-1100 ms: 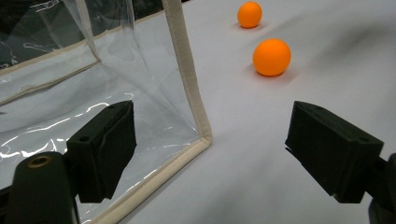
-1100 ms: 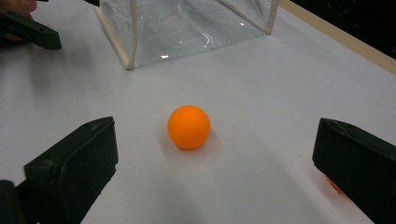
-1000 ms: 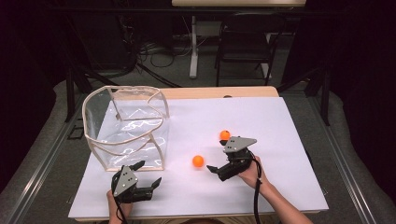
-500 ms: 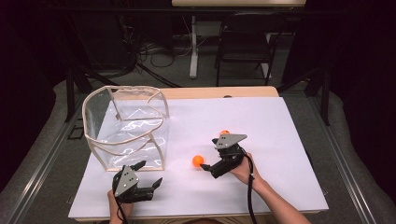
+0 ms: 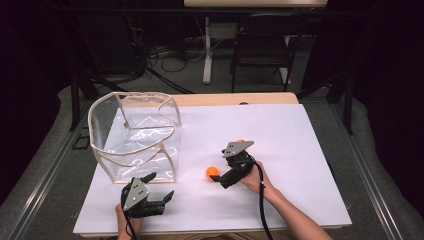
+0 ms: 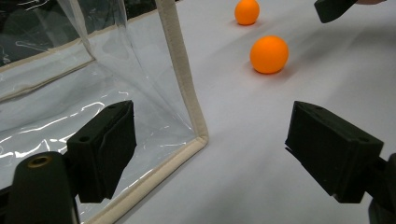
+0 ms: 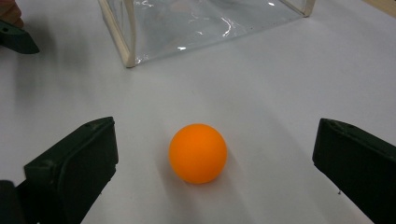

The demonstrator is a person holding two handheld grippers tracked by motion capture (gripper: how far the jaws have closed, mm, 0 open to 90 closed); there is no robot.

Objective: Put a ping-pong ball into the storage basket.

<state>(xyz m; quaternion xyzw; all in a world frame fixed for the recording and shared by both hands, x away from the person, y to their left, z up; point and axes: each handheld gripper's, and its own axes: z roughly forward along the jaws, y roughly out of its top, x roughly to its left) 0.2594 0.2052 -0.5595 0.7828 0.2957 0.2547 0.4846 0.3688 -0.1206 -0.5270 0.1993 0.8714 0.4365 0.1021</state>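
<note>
The right gripper (image 5: 218, 176) has its jaws wide open around a small orange ball (image 7: 198, 153), not touching it. The left gripper (image 5: 159, 192) is open and empty beside the clear plastic bag with beige trim (image 5: 131, 140).

Two orange balls lay on the white table sheet (image 5: 300, 130), right of the clear pouch (image 5: 135, 135). The nearer ball (image 7: 198, 153) sat loose, touching nothing. The farther ball (image 6: 247, 11) lay well apart from the pouch.
</note>
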